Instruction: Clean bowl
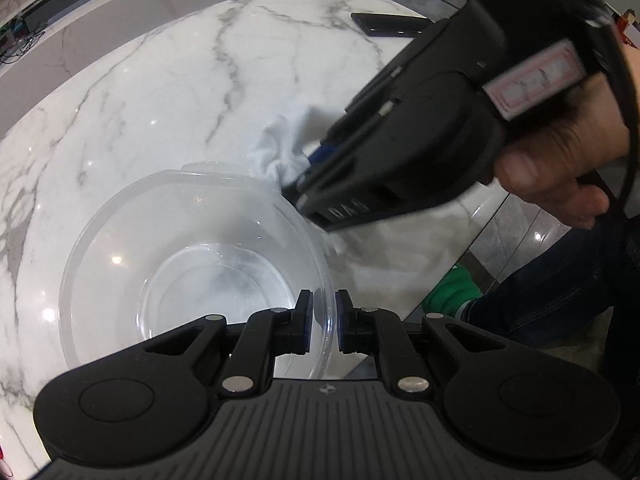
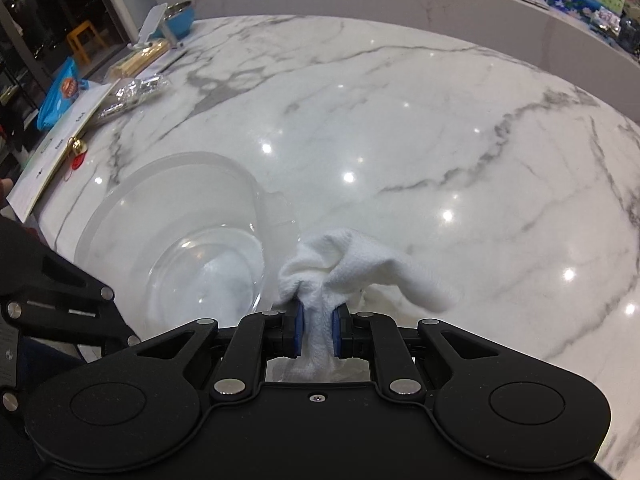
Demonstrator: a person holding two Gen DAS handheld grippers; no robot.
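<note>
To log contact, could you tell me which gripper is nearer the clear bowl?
Left. The left gripper is clamped on the bowl rim; the right gripper holds the cloth just outside it.

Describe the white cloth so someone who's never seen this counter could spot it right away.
Start at the marble counter and find the clear plastic bowl near its front edge. Just right of the bowl's rim, the white cloth is bunched and pinched in the right gripper. It is the only soft, crumpled thing there.
</note>
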